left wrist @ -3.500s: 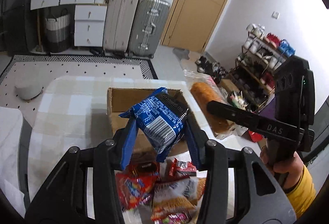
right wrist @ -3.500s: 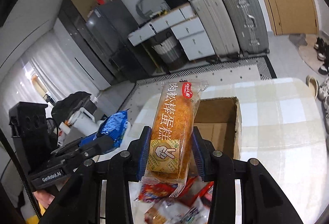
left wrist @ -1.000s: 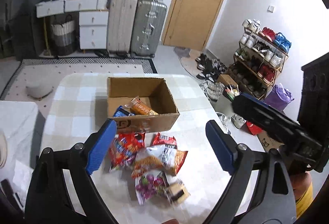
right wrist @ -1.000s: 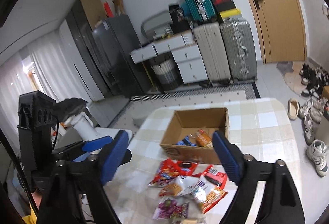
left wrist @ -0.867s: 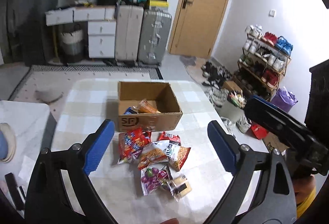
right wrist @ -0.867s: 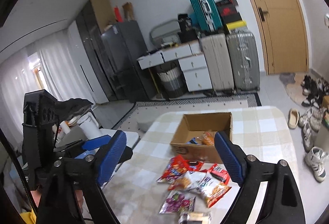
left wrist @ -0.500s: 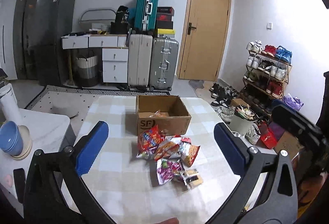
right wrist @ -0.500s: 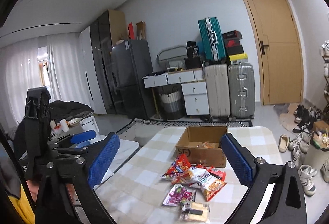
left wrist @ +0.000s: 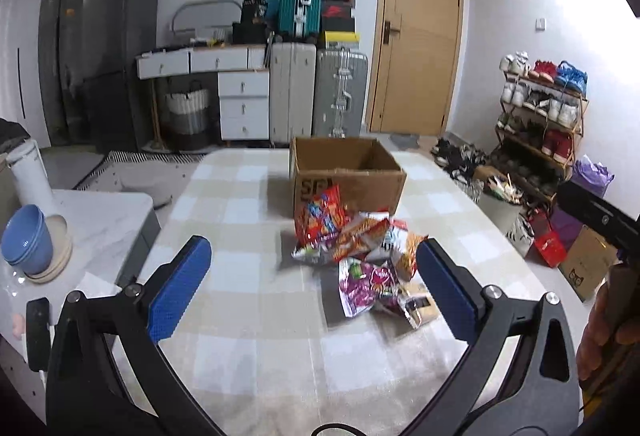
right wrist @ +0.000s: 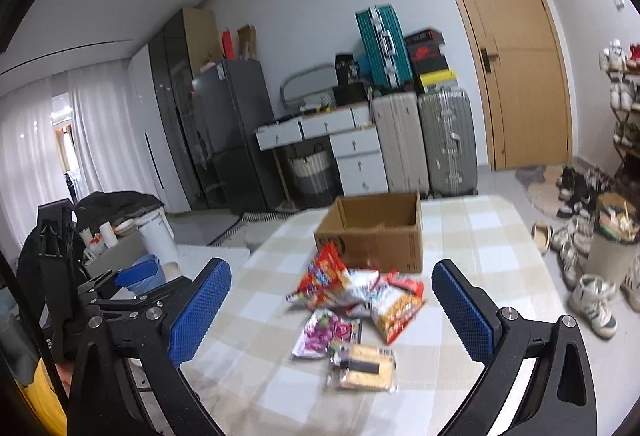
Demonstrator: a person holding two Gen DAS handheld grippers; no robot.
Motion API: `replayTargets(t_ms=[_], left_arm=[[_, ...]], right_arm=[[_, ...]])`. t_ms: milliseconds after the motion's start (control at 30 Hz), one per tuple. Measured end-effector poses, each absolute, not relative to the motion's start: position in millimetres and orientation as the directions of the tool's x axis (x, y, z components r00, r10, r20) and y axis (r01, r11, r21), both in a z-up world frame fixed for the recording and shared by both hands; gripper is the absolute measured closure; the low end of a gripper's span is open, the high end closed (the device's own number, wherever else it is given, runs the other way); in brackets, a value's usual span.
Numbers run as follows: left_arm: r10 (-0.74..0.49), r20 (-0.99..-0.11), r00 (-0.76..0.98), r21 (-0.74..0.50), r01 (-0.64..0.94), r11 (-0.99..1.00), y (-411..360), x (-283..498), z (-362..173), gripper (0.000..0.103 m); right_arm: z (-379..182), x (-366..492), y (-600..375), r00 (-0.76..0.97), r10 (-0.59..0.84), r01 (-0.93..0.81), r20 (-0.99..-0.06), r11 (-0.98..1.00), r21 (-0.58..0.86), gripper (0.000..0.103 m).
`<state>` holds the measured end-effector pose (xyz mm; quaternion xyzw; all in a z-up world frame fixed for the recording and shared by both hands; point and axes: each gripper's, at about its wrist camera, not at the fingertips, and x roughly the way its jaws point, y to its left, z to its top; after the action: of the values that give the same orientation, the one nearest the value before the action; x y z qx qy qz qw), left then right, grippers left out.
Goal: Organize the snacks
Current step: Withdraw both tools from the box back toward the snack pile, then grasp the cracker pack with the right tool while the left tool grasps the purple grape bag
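Snack packets [left wrist: 352, 248] lie in a loose heap on the checked tablecloth [left wrist: 248, 300], just in front of the open cardboard box [left wrist: 346, 172]. A red bag [left wrist: 318, 218] leans against the box's front wall; beside it lie an orange-and-white bag [right wrist: 396, 310], a purple packet [left wrist: 366, 286] and, nearest the cameras, a clear-wrapped biscuit pack [right wrist: 362, 366]. From these low angles the box's inner walls show bare cardboard, and its floor is hidden, so I cannot tell what it holds. The left gripper [left wrist: 314, 290] and the right gripper [right wrist: 330, 310] both hover short of the heap, blue pads spread wide with nothing between them. On a side counter stands a stack of blue bowls [left wrist: 26, 240].
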<state>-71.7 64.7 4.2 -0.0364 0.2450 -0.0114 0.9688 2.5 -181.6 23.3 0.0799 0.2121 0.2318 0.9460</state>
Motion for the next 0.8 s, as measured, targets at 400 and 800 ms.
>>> replayTargets(t_ms=[400, 800], left_arm=[[-0.048, -0.569, 0.821, -0.064, 0.013, 0.998, 44.0, -1.1, -35.9, 0.001], [-0.032, -0.646, 0.762, -0.027, 0.02, 0.999, 24.8, 43.6, -75.5, 0.001]], right_arm=[[-20.9, 37.2, -181.0, 0.748, 0.489, -0.391, -0.448, 0.871, 0.298, 0.001], [-89.9, 81.4, -172.3, 0.614, 0.523, -0.354, -0.591, 0.852, 0.387, 0.001]])
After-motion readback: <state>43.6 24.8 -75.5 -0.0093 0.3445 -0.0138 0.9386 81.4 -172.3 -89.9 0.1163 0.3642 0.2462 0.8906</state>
